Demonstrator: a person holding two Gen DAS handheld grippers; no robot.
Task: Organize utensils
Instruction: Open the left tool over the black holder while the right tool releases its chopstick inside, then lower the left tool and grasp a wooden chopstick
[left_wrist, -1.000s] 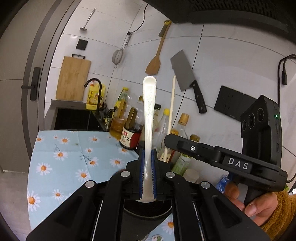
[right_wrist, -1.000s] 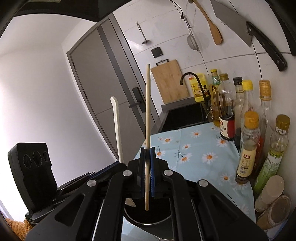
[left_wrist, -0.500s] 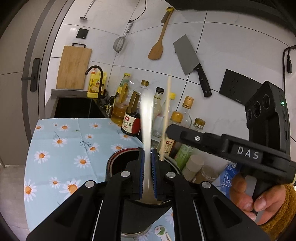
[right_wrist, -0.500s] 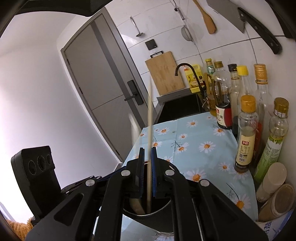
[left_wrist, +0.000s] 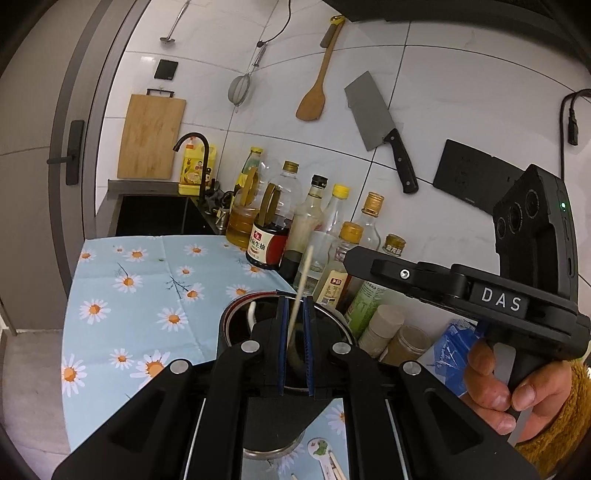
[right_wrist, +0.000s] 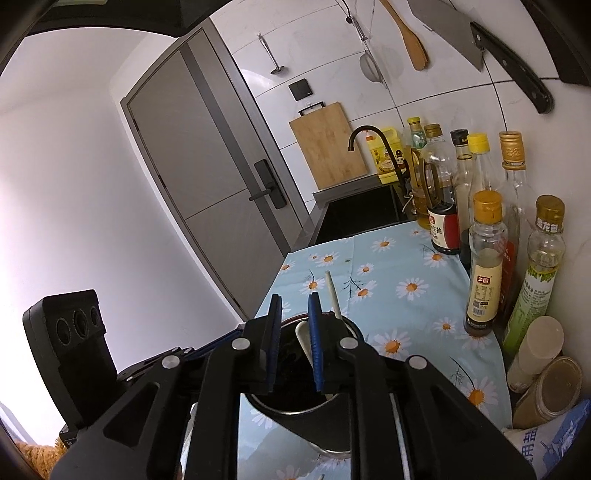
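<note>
Two hand-held grippers hover side by side over a dark round holder that stands on the bench with its daisy-print cloth, both tilted a little downward toward the holder's mouth. The left gripper has its fingers drawn to a narrow gap; a wooden chopstick shows between them, leaning up and to the right out of the holder, though whether the pads actually press on it is not clear. In the left wrist view the right gripper's black body reaches in from the right, gripped by a hand in a mustard fleece sleeve. The right gripper has its jaws opening, with nothing between them. A white spoon stands in the holder, its handle leaning just right of the right-hand blue finger. Sauce and oil bottles line the wall to the right.
</note>
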